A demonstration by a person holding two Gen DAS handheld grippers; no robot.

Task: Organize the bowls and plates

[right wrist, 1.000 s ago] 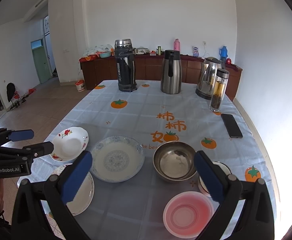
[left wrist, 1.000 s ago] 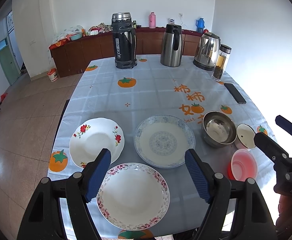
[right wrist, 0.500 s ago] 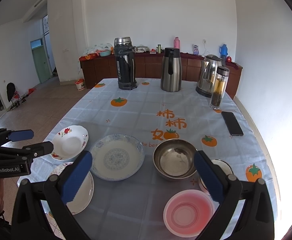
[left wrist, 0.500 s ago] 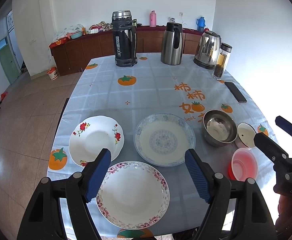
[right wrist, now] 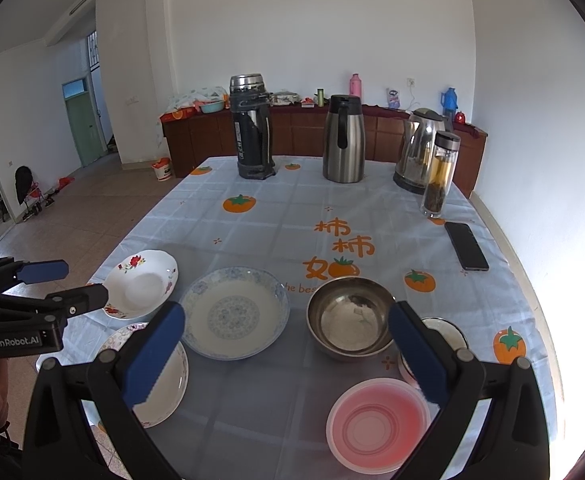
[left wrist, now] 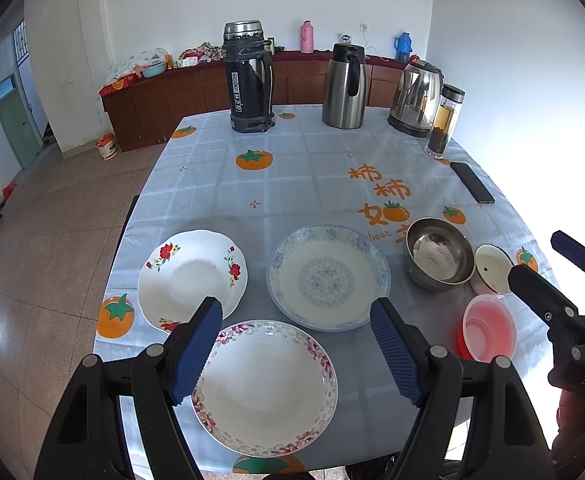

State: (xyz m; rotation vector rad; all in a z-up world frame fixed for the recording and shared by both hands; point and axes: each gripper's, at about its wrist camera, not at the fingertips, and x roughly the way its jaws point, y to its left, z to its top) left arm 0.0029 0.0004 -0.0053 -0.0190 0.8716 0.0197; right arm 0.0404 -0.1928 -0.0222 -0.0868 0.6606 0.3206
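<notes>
Three plates lie at the table's near end: a pink-rimmed plate (left wrist: 266, 388) (right wrist: 160, 384), a red-flower plate (left wrist: 192, 276) (right wrist: 140, 284) and a blue-patterned plate (left wrist: 328, 276) (right wrist: 234, 312). To their right stand a steel bowl (left wrist: 440, 254) (right wrist: 350, 318), a small white bowl (left wrist: 492, 262) (right wrist: 446, 330) and a pink plastic bowl (left wrist: 488, 332) (right wrist: 378, 424). My left gripper (left wrist: 296, 352) is open above the pink-rimmed plate and holds nothing. My right gripper (right wrist: 288, 356) is open above the gap between the blue plate and the bowls, empty.
At the table's far end stand a black thermos (left wrist: 248, 80), a steel jug (left wrist: 344, 84), an electric kettle (left wrist: 418, 98) and a glass tea bottle (left wrist: 444, 122). A black phone (left wrist: 472, 182) lies near the right edge. The tablecloth (left wrist: 292, 168) has orange prints.
Both views shifted slightly, as if the grippers rose or drew back a little. Nothing on the table moved and both grippers stayed open.
</notes>
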